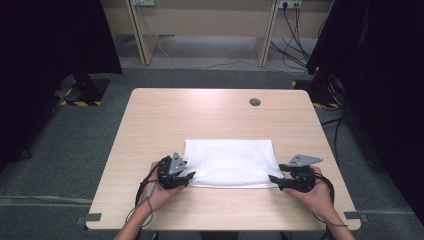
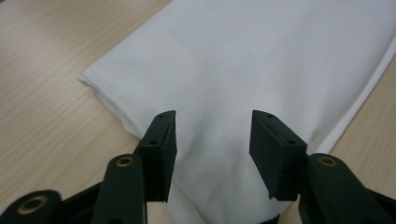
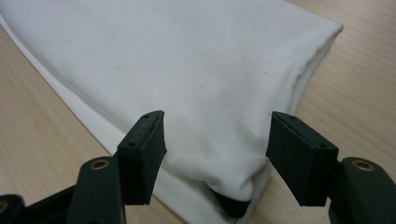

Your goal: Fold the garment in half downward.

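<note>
Both grippers are resting at the near corners of a folded white cloth (image 1: 231,162), which is lying flat on the table (image 1: 165,112) toward its near edge. Left gripper (image 1: 189,175) is gaping over the cloth's near left corner, pads clear of the fabric; right gripper (image 1: 274,178) is likewise released at the near right corner. Each hand is lying low on the tabletop, wrist angling inward.
</note>
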A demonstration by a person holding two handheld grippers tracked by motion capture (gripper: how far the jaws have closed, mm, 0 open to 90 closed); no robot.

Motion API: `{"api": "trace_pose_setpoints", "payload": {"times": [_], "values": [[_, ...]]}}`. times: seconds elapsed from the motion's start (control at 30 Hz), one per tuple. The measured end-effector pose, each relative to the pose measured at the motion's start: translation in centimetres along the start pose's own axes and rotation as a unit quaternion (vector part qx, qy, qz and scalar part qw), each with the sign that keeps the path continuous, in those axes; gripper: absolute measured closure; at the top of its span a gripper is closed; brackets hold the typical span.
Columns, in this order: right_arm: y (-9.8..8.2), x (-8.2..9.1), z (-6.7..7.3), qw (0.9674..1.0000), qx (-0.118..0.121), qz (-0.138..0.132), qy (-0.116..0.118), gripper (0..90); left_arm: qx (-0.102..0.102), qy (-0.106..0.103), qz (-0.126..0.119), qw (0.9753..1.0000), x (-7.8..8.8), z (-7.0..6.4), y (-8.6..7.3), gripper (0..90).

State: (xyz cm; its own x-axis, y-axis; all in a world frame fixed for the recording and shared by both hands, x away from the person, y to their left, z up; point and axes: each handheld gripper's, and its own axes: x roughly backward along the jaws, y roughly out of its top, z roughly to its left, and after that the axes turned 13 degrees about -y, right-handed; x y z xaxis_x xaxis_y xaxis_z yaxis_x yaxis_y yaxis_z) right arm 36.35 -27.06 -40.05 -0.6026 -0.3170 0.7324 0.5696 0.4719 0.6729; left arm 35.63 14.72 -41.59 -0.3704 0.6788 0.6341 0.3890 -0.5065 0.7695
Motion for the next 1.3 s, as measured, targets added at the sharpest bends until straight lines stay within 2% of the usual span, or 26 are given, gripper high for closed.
{"api": "trace_pose_setpoints", "payload": {"times": [0.17,0.27,0.4,0.67,0.8,1.0,1.3], "values": [[0.1,0.8,0.4,0.9998,-0.008,-0.017,0.01,34.0,0.004,0.003,-0.025,0.9997,0.8,-0.5,0.3,46.3],[0.2,1.1,0.5,0.9995,-0.012,-0.025,0.011,32.4,0.015,0.015,-0.036,0.9991,1.2,-0.6,0.3,38.9],[0.0,1.3,0.4,0.9989,-0.028,-0.036,0.009,30.4,0.019,0.019,-0.046,0.9986,1.8,-0.8,0.0,38.2],[-0.3,1.4,0.3,0.9975,-0.057,-0.041,0.008,22.7,0.045,0.033,-0.075,0.9956,2.5,-0.5,-0.3,32.5],[-0.4,1.7,0.2,0.9966,-0.068,-0.046,0.006,19.8,0.049,0.042,-0.081,0.9946,2.5,-0.4,-0.4,27.7],[-0.8,1.9,-0.3,0.995,-0.087,-0.049,0.007,16.5,0.055,0.049,-0.087,0.9935,2.6,-0.2,-0.6,25.7],[-0.9,1.9,-0.6,0.9944,-0.092,-0.052,0.004,16.3,0.052,0.051,-0.093,0.993,2.6,-0.1,-0.7,24.8]]}}
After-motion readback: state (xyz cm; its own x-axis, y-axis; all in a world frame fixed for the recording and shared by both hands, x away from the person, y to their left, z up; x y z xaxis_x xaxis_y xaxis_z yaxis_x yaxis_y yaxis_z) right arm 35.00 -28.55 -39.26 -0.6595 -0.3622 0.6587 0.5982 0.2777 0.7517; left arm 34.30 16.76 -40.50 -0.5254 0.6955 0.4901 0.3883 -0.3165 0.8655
